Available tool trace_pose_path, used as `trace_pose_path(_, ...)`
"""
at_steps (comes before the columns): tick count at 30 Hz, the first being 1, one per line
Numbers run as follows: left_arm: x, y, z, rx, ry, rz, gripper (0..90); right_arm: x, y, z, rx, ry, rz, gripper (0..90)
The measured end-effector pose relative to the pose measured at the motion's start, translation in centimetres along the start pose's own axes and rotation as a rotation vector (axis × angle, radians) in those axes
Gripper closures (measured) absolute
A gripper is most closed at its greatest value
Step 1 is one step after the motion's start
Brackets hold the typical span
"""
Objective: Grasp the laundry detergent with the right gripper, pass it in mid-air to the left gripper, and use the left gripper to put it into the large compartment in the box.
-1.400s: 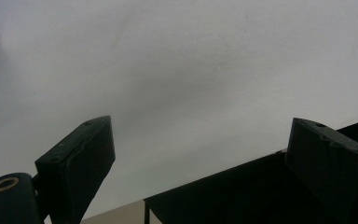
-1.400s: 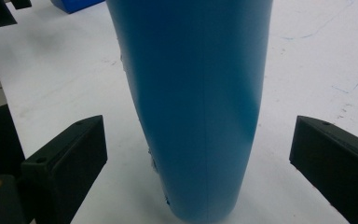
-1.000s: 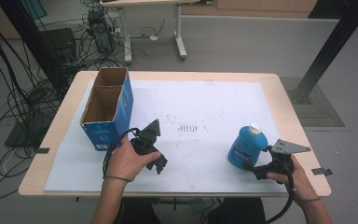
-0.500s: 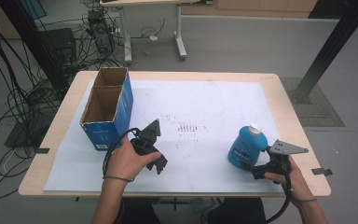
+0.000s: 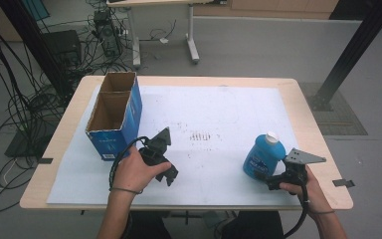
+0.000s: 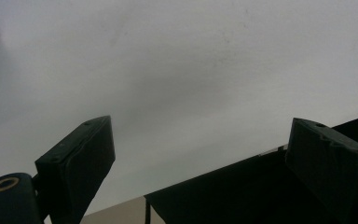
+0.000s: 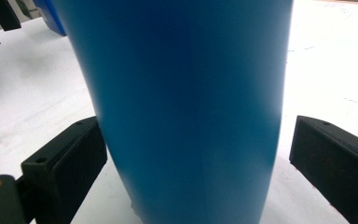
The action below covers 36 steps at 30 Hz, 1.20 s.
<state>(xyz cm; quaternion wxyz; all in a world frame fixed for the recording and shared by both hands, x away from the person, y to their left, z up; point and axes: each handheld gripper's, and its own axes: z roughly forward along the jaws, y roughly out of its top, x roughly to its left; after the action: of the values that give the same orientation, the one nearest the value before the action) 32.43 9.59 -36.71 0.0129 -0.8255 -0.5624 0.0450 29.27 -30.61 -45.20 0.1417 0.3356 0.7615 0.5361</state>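
Observation:
A blue bottle [image 5: 260, 158] with a white cap stands upright on the white paper at the near right. My right gripper [image 5: 267, 181] sits low behind the bottle's base, open. In the right gripper view its jaws stand either side of the bottle [image 7: 186, 93]; the left one is close to the wall and the right one is well apart. My left gripper [image 5: 170, 175] is held in a hand at the near middle-left, and it is open with nothing between its jaws. The left gripper view looks past them at bare paper and the table's near edge [image 6: 121, 212].
A blue cardboard box [image 5: 113, 115] with two open-topped compartments stands at the left of the white sheet [image 5: 214, 107]. The wooden table [image 5: 308, 99] ends just beyond both hands. Cables and table legs lie on the floor behind.
The right gripper has edged slightly left, closer to the bottle's base. The bottle, the box and the left gripper have stayed where they were.

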Motion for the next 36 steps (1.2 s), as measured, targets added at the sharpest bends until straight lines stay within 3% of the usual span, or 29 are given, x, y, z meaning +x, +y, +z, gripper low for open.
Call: trace_pose_path(36, -0.14, 0.01, 0.22, 0.013, 0.0, 0.01, 8.4, 0.14, 0.06, 0.04, -0.005, 0.008, 0.002, 3.7)
